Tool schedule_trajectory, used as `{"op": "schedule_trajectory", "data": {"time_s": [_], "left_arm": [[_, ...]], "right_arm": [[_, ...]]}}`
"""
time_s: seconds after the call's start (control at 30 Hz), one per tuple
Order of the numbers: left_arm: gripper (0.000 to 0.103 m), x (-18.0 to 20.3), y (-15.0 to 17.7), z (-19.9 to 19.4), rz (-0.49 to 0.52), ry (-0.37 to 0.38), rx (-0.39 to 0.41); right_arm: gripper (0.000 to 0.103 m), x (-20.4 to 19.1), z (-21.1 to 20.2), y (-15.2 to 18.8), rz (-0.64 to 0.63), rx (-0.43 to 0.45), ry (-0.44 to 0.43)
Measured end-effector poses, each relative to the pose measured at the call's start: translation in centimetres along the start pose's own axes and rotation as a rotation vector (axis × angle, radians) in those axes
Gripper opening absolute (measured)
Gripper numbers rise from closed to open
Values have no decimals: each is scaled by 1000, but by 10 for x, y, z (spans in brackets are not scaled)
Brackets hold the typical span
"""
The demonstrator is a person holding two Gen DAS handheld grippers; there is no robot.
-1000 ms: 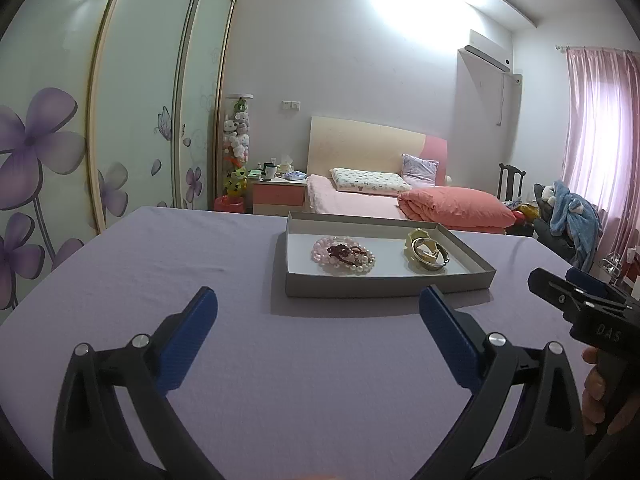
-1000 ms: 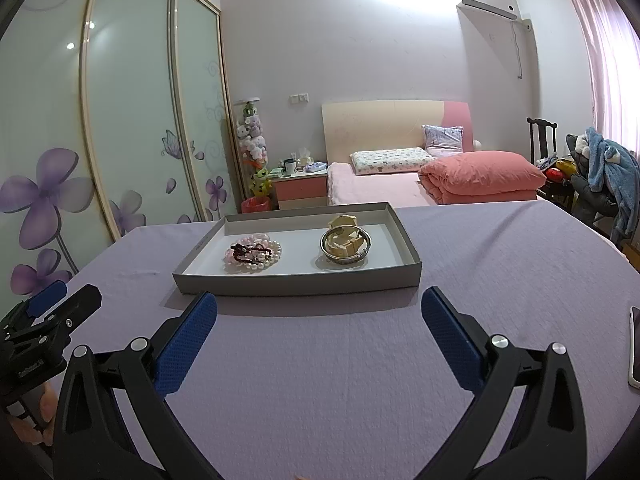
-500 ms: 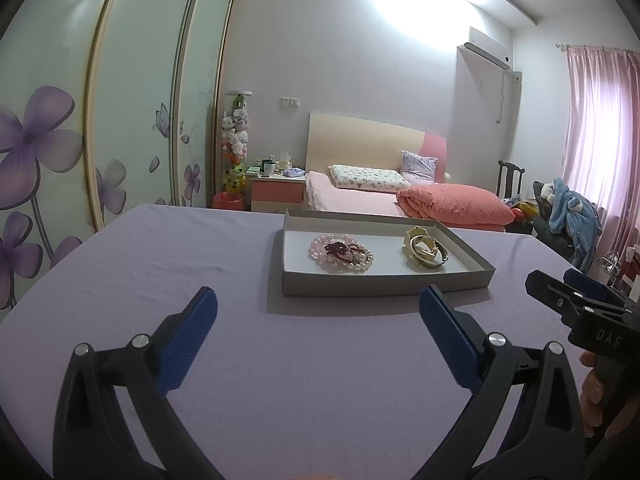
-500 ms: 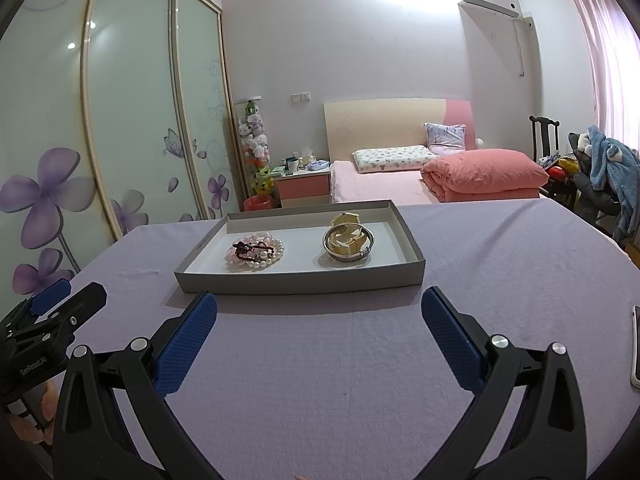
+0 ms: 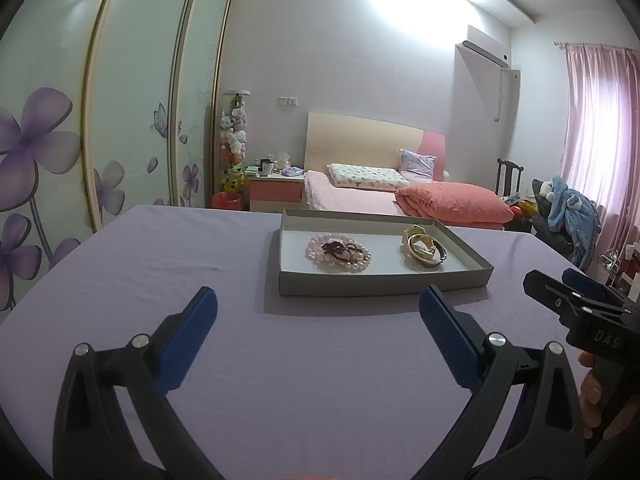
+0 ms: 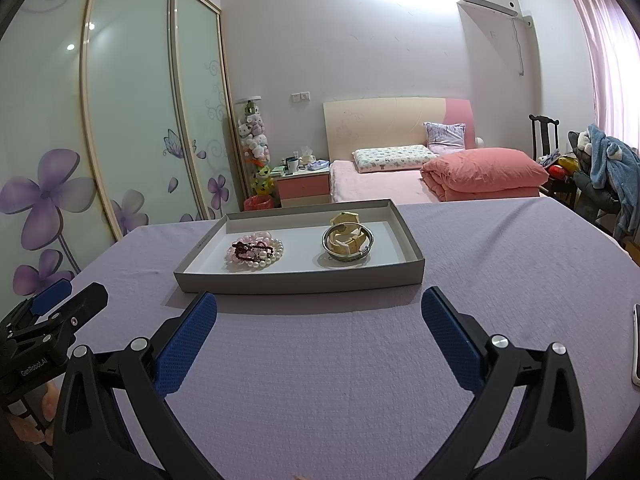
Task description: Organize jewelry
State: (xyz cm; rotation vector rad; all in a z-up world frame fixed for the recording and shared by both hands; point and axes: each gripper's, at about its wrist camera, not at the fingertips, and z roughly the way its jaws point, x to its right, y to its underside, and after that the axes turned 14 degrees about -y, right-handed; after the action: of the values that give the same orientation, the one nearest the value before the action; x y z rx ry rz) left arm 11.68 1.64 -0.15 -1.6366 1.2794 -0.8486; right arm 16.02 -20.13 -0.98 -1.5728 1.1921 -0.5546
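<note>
A shallow grey tray (image 5: 384, 282) (image 6: 298, 282) rests on the lilac tablecloth. In its left half lies a heap of pink, pearl and dark red bead bracelets (image 5: 339, 254) (image 6: 255, 250). Its right half holds gold and silver bangles with a cream band (image 5: 424, 249) (image 6: 348, 240). My left gripper (image 5: 318, 328) hangs open and empty, short of the tray's near wall. My right gripper (image 6: 319, 326) is also open and empty, just before the tray. Each gripper shows at the edge of the other's view, the right gripper (image 5: 580, 304) and the left gripper (image 6: 52, 312).
The lilac table (image 5: 160, 264) spreads wide around the tray. A phone edge (image 6: 636, 344) lies at the far right. Behind are a bed with a pink duvet (image 6: 484, 174), a nightstand (image 6: 304, 186), sliding wardrobe doors (image 6: 132, 120) and a chair with clothes (image 6: 600, 168).
Both grippers drifted slightly nearer the tray, which sits a little lower and larger in view. Both stayed open and empty.
</note>
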Motion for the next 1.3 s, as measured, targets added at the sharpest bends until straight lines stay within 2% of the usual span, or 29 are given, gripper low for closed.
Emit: {"op": "schedule_trajectory", "data": {"time_s": [1.3], "left_arm": [[99, 1, -8, -4, 3, -4, 13]], "right_arm": [[101, -2, -5, -4, 2, 17, -8]]}}
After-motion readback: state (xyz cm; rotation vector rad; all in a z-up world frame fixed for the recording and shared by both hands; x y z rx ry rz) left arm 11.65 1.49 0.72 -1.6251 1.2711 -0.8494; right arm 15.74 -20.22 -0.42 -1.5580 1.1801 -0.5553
